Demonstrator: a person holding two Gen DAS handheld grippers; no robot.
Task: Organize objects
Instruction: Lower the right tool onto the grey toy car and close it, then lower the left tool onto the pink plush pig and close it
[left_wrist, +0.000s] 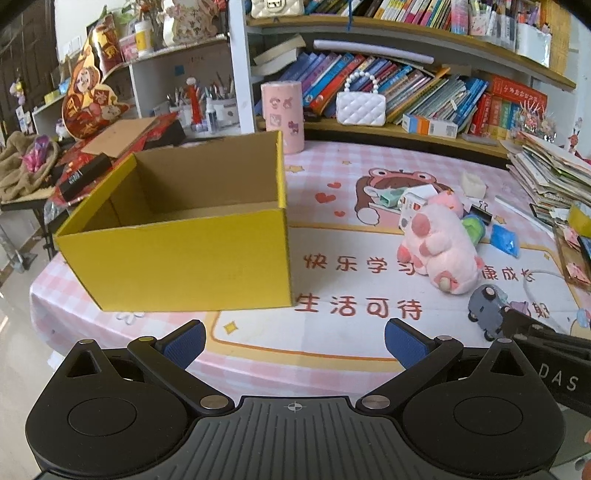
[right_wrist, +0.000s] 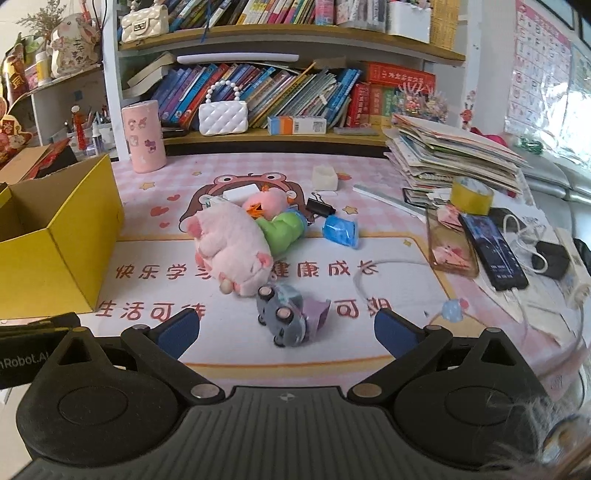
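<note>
Left wrist view: the left hand-held gripper (left_wrist: 294, 341) hangs above the near edge of the table (left_wrist: 332, 350), its blue pads spread wide with nothing between them. At about 10 o'clock from it stands the yellow box (left_wrist: 177, 266), open at the top and empty as far as its inside shows. At 2 o'clock the pink plush pig (left_wrist: 441, 245) lies on its side on the patterned mat, with a heap of small things behind it (a green toy (left_wrist: 474, 227) and a blue packet (left_wrist: 505, 240) among them). At 3 o'clock the grey toy car (left_wrist: 487, 306) lies just beside the black body of the other tool.

Right wrist view: the right hand-held gripper (right_wrist: 286, 330) is likewise released, fingers wide apart and empty. The grey toy car (right_wrist: 282, 317) lies tipped over at 12 o'clock, close in front of the pads, touching neither. The pink plush pig (right_wrist: 231, 245) lies beyond it at 11 o'clock, the green toy (right_wrist: 280, 230) against its far side and the blue packet (right_wrist: 340, 230) at 1 o'clock. The yellow box (right_wrist: 62, 236) stands at 9 to 10 o'clock. A phone (right_wrist: 493, 253) lies at 2 o'clock, a roll of yellow tape (right_wrist: 471, 195) beyond it.
</note>
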